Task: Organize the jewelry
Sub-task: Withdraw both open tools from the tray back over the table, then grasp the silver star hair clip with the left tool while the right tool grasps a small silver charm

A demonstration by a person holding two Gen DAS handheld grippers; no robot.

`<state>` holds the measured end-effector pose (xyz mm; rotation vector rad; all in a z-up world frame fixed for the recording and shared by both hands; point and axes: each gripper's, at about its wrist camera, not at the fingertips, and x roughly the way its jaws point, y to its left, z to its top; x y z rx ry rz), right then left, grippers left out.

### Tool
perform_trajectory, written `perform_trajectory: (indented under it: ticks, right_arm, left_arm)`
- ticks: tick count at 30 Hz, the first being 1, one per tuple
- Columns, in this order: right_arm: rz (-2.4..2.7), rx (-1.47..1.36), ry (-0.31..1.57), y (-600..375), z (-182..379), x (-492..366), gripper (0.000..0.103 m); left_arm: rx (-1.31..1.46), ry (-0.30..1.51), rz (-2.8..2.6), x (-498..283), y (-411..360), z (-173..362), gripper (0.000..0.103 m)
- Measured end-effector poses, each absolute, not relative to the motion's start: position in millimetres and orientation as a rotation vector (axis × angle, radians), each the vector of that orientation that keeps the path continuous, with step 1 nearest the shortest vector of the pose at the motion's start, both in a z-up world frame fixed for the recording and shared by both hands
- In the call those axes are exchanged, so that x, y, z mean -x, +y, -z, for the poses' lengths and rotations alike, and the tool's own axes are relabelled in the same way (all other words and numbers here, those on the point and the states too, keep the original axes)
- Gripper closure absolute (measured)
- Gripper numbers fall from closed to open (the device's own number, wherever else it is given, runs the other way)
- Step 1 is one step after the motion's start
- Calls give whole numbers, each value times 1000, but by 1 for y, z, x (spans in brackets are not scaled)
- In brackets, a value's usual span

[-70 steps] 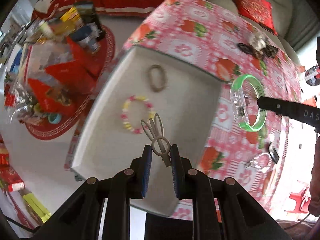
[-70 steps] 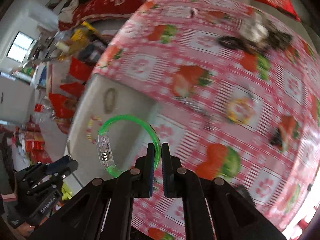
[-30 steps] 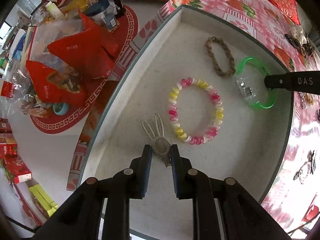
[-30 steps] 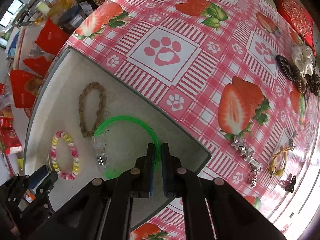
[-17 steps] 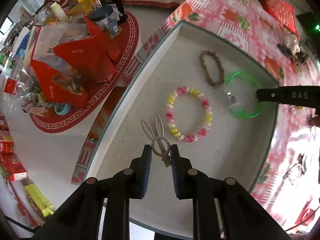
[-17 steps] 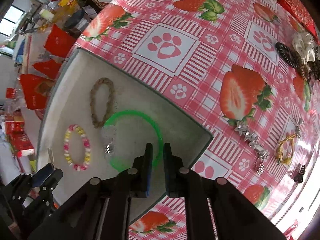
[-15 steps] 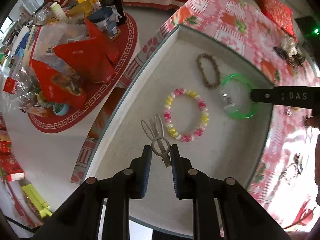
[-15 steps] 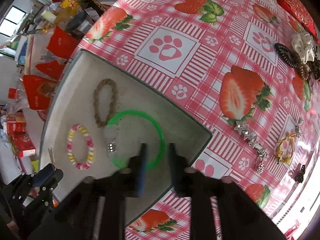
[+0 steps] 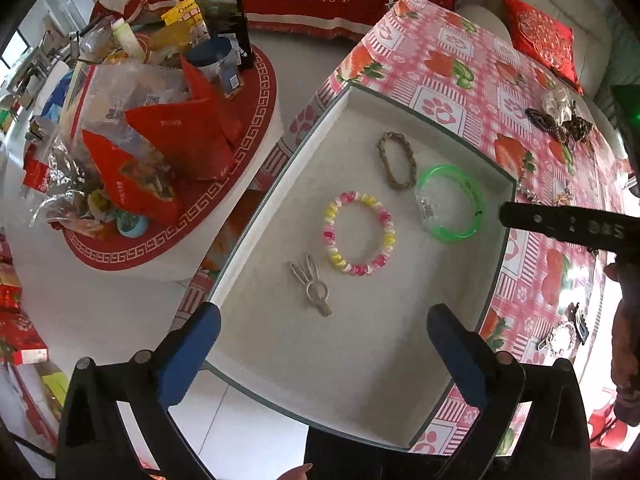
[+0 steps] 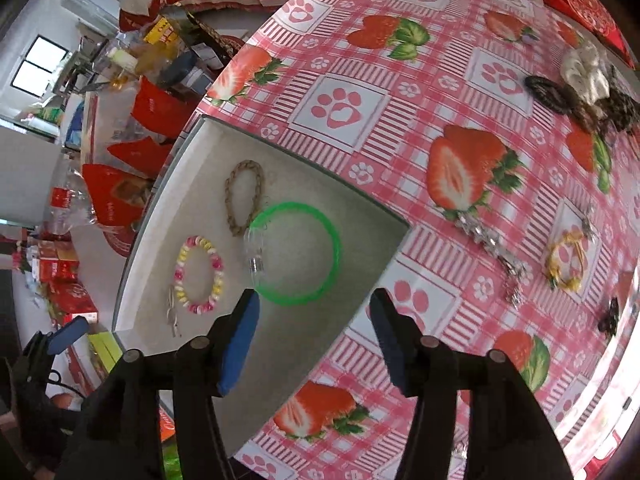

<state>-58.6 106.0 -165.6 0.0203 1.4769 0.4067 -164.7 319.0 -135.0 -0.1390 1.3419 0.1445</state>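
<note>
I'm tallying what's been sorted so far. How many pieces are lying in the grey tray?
4: a braided rope bracelet at the far side, a green bangle beside it, a pink-and-yellow bead bracelet in the middle, and a silver rabbit-ear clip nearest the camera.

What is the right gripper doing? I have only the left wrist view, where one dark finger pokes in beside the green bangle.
Observer: The right gripper has just been opening its jaws, which stand open with nothing between them; the green bangle lies in the tray.
Operator: Anything left on the tablecloth nearby?
Observer: A yellow bracelet lies loose on the tablecloth, right of a silver chain.
</note>
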Motion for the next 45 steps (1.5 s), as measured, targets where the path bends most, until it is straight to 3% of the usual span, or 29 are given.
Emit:
perform_trajectory:
  ticks: [5,9,11,24,45]
  right_arm:
    - [-383,-78,1457,85,153,72,17]
    - [-332,-155,1443,51,147,84,15]
    - [-302,-182,1431,33,143,91,0]
    - [-101,-243,1527,-83,152,142,0]
    - [-61,-202,1536,-127,163,168,0]
  left_arm:
    - [98,1359,-98,160,297,130,0]
    - [44,1360,-46,156,271,125,0]
    - [14,1355,-27,155,257,123,0]
    - [-111,1393,99,148,180,130,0]
    - [-85,1428,219,130,110,145,0]
